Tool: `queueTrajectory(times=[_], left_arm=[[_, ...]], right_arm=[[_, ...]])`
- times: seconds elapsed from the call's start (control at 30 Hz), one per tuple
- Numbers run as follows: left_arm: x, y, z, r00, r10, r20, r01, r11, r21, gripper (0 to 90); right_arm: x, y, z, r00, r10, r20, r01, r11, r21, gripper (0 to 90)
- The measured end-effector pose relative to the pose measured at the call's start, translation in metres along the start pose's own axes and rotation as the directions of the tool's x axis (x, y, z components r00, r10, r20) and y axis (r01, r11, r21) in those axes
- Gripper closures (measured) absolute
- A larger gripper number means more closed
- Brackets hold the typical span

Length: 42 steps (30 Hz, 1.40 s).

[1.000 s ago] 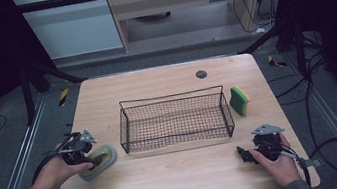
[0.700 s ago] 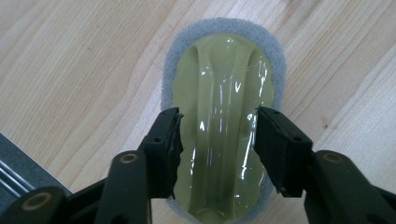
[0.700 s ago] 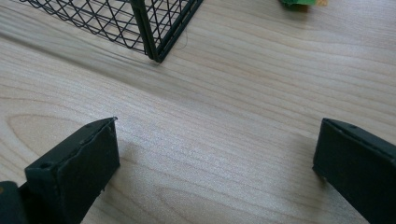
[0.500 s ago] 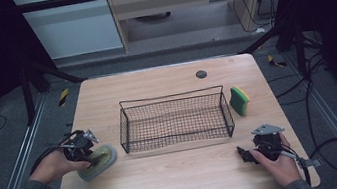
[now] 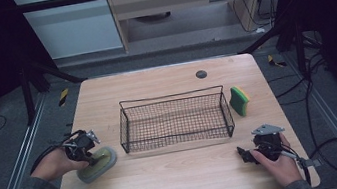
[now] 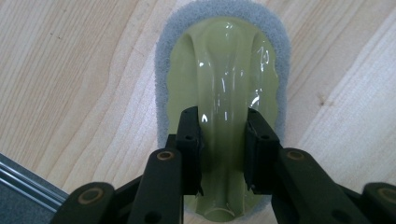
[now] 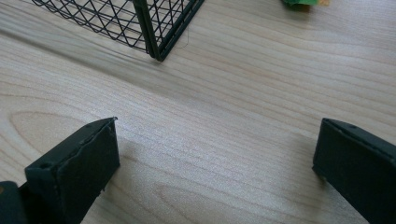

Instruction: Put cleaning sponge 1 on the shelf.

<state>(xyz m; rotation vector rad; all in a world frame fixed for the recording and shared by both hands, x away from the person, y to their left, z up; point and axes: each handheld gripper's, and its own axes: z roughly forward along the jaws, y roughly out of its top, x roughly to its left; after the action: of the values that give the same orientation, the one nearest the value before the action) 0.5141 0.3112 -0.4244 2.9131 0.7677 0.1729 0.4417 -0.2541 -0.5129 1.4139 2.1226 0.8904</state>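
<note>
Pale wood grain covered the counter point(image 5: 179, 179), where the left hand-held gripper point(image 6: 223, 140) sat at the near left with its jaws closed on the glossy green handle of a grey-edged scrubber point(image 6: 224, 84) lying flat. A black wire basket point(image 5: 175, 121) stood in the middle, with a green sponge point(image 5: 239, 100) just to its right. The right hand-held gripper point(image 7: 215, 163) rested at the near right, jaws spread wide over bare wood.

Even overhead light on the desk point(image 5: 178, 174); dark surroundings. Glare streaks the scrubber handle point(image 6: 224, 84). Soft shadows beneath blurred near jaws; high view slightly soft.
</note>
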Motion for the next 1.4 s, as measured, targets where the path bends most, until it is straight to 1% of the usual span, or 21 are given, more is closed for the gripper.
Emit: queueTrajectory(times=[0.07,0.17,0.2,0.3,0.33,0.37,0.4,0.43,0.47,0.67,0.77,0.8,0.9,0.93,0.97,1.0,1.07,1.13,1.23,1.27,1.4], left_arm=[[-0.004,-0.002,-0.011,0.9999,0.007,-0.013,-0.008,0.9996,-0.027,70.6],[-0.006,-0.003,-0.019,0.9994,0.019,-0.028,-0.02,0.9991,-0.038,70.6],[-0.009,-0.003,-0.029,0.9982,0.035,-0.048,-0.037,0.998,-0.05,70.6],[-0.011,-0.003,-0.038,0.9972,0.041,-0.063,-0.045,0.997,-0.063,70.7],[-0.012,-0.002,-0.049,0.9957,0.047,-0.08,-0.053,0.9955,-0.078,70.6],[-0.012,-0.002,-0.049,0.9957,0.047,-0.08,-0.053,0.9955,-0.078,70.6],[-0.011,-0.001,-0.056,0.9943,0.051,-0.093,-0.059,0.9948,-0.083,70.7],[-0.011,-0.001,-0.056,0.9943,0.051,-0.093,-0.059,0.9948,-0.083,70.7],[-0.01,0.002,-0.065,0.9925,0.055,-0.109,-0.065,0.9938,-0.09,70.7],[-0.007,0.011,-0.083,0.9879,0.066,-0.141,-0.083,0.9893,-0.12,70.7],[-0.006,0.018,-0.093,0.9848,0.072,-0.158,-0.095,0.9852,-0.143,70.7],[-0.006,0.025,-0.099,0.9827,0.075,-0.169,-0.101,0.9827,-0.155,70.7],[-0.007,0.031,-0.103,0.9807,0.086,-0.176,-0.113,0.9815,-0.154,70.7],[-0.009,0.041,-0.106,0.9774,0.101,-0.186,-0.129,0.9804,-0.149,70.7],[-0.009,0.041,-0.106,0.9774,0.101,-0.186,-0.129,0.9804,-0.149,70.7],[-0.01,0.05,-0.109,0.9743,0.114,-0.194,-0.144,0.9788,-0.146,70.7],[-0.011,0.054,-0.11,0.9735,0.117,-0.196,-0.147,0.9782,-0.146,70.7],[-0.012,0.069,-0.111,0.9688,0.14,-0.205,-0.171,0.975,-0.142,70.7],[-0.012,0.076,-0.111,0.9662,0.153,-0.208,-0.182,0.9746,-0.131,70.7],[-0.013,0.084,-0.11,0.9636,0.162,-0.212,-0.191,0.9736,-0.125,70.7],[-0.014,0.095,-0.112,0.9601,0.173,-0.22,-0.204,0.9708,-0.127,70.7]], right_arm=[[0.0,0.0,0.0,1.0,0.0,-0.001,0.0,1.0,0.0,0.6],[0.0,0.0,0.0,1.0,0.002,-0.001,-0.002,1.0,0.001,0.6],[0.0,0.0,0.0,1.0,0.002,0.0,-0.002,1.0,0.001,0.6],[0.0,0.0,0.0,1.0,0.002,0.0,-0.002,1.0,0.0,0.7],[0.0,0.0,0.0,1.0,0.003,0.0,-0.003,1.0,0.001,0.6],[0.0,0.0,0.0,1.0,0.002,0.001,-0.002,1.0,0.001,0.6],[0.0,0.0,0.0,1.0,0.002,0.001,-0.002,1.0,0.001,0.6],[0.0,0.0,0.0,1.0,0.003,0.0,-0.003,1.0,0.001,0.6],[0.0,0.0,0.0,1.0,0.003,0.0,-0.003,1.0,0.0,0.6],[0.0,0.0,0.0,1.0,0.0,0.0,0.0,1.0,-0.001,0.6],[0.0,0.0,0.0,1.0,-0.002,-0.002,0.002,1.0,-0.002,0.6],[0.0,0.0,0.0,1.0,-0.002,-0.002,0.002,1.0,-0.003,0.6],[0.0,-0.001,0.0,1.0,-0.005,-0.002,0.005,1.0,-0.005,0.6],[0.0,-0.001,0.0,1.0,-0.003,-0.002,0.003,1.0,-0.006,0.6],[0.0,-0.001,0.0,1.0,-0.003,-0.002,0.003,1.0,-0.006,0.6],[0.0,-0.001,0.0,1.0,-0.003,-0.002,0.003,1.0,-0.007,0.6],[0.0,-0.001,0.0,1.0,-0.003,-0.003,0.003,1.0,-0.007,0.6],[0.0,-0.001,0.0,1.0,-0.003,-0.003,0.003,1.0,-0.007,0.6],[0.0,-0.001,0.0,1.0,-0.003,-0.003,0.003,1.0,-0.007,0.6],[0.0,-0.001,0.0,1.0,-0.003,-0.003,0.003,1.0,-0.007,0.6],[0.0,-0.001,0.0,1.0,-0.003,-0.003,0.003,1.0,-0.007,0.5]])
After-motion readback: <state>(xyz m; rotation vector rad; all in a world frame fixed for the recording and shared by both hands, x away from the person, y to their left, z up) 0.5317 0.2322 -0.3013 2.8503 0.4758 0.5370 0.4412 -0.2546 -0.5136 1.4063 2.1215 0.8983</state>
